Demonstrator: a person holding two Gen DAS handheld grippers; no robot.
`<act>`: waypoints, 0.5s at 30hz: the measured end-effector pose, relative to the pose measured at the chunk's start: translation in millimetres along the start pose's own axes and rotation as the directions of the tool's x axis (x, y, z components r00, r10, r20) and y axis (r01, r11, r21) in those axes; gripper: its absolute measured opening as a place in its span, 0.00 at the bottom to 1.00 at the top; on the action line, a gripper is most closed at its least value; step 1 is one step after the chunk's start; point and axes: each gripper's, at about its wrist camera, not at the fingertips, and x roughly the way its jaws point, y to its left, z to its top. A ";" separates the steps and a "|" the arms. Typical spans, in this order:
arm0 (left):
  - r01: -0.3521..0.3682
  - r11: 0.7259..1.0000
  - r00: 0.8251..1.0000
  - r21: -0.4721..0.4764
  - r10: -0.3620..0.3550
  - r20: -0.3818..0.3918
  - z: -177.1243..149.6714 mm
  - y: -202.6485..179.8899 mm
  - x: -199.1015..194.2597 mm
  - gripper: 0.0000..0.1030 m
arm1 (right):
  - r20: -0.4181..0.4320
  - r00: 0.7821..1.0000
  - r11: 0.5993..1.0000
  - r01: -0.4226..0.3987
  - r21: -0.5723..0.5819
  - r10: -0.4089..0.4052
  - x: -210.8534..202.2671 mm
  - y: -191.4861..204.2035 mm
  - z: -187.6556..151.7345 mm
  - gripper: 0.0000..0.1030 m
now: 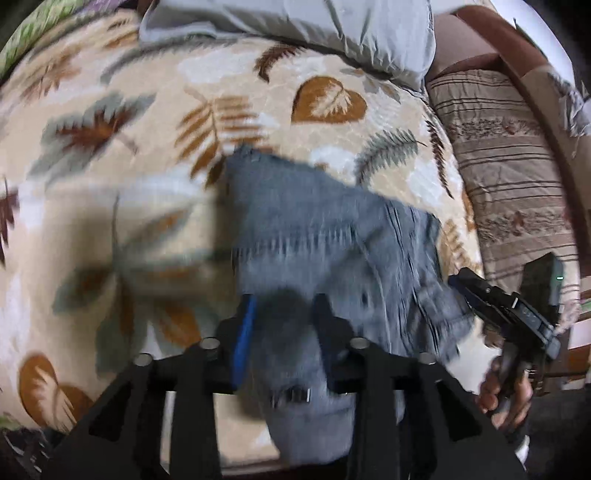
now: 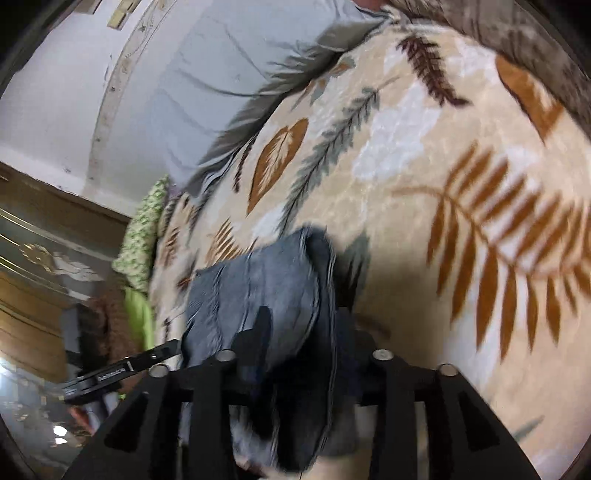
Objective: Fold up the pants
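Note:
Grey-blue denim pants (image 1: 332, 236) lie partly on the leaf-patterned blanket (image 1: 147, 110) and hang up toward both grippers. My left gripper (image 1: 284, 317) is shut on the near edge of the pants, cloth bunched between its fingers. My right gripper (image 2: 303, 325) is shut on another part of the pants (image 2: 266, 280), the denim draped over and between its fingers. The right gripper also shows in the left wrist view (image 1: 476, 291) at the right edge of the pants; the left gripper shows in the right wrist view (image 2: 162, 350) at lower left. Both views are blurred.
A light grey pillow (image 1: 332, 29) lies at the far end of the bed. A striped brown bed cover (image 1: 506, 155) runs along the right side. A green patterned cushion (image 2: 144, 225) and a wooden cabinet (image 2: 37, 236) stand at the left in the right wrist view.

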 end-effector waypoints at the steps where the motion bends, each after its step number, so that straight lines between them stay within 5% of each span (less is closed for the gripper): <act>1: 0.023 1.000 1.000 -0.004 -0.023 -0.008 -7.8 2.1 -0.9 0.36 | -0.014 1.000 1.000 -0.015 0.009 0.015 -0.1 -1.6 -6.3 0.46; 5: 0.086 0.996 0.996 -0.020 -0.086 -0.018 -27.9 2.7 0.5 0.51 | -0.040 0.997 0.997 -0.071 0.035 0.072 6.7 -3.4 -21.6 0.48; 9: 0.086 0.996 0.996 -0.027 -0.087 -0.021 -33.2 0.5 0.1 0.51 | -0.078 0.982 0.979 -0.165 0.120 0.175 16.5 -6.7 -27.9 0.50; 11: 0.080 0.997 0.997 -0.021 -0.081 -0.021 -34.6 -1.8 -0.5 0.51 | -0.079 0.984 0.984 -0.151 0.092 0.158 15.0 -1.3 -31.9 0.51; 12: 0.073 0.997 0.997 -0.018 -0.073 -0.020 -35.3 -2.8 -0.5 0.51 | -0.089 0.989 0.993 -0.112 0.046 0.116 15.2 5.4 -34.4 0.47; 13: 0.063 0.998 0.998 -0.012 -0.063 -0.015 -36.0 -5.3 -1.0 0.51 | -0.083 0.995 0.998 -0.058 -0.024 0.056 13.8 15.2 -37.1 0.23; 14: 0.051 0.999 0.999 -0.006 -0.051 -0.008 -36.9 -8.0 -1.6 0.51 | -0.068 0.998 0.995 -0.017 -0.103 0.010 10.9 25.8 -39.5 0.09; 15: 0.035 0.999 0.999 0.007 -0.035 0.000 -38.7 -10.8 -2.3 0.51 | -0.051 0.998 0.984 0.016 -0.175 -0.026 6.6 37.6 -40.9 0.09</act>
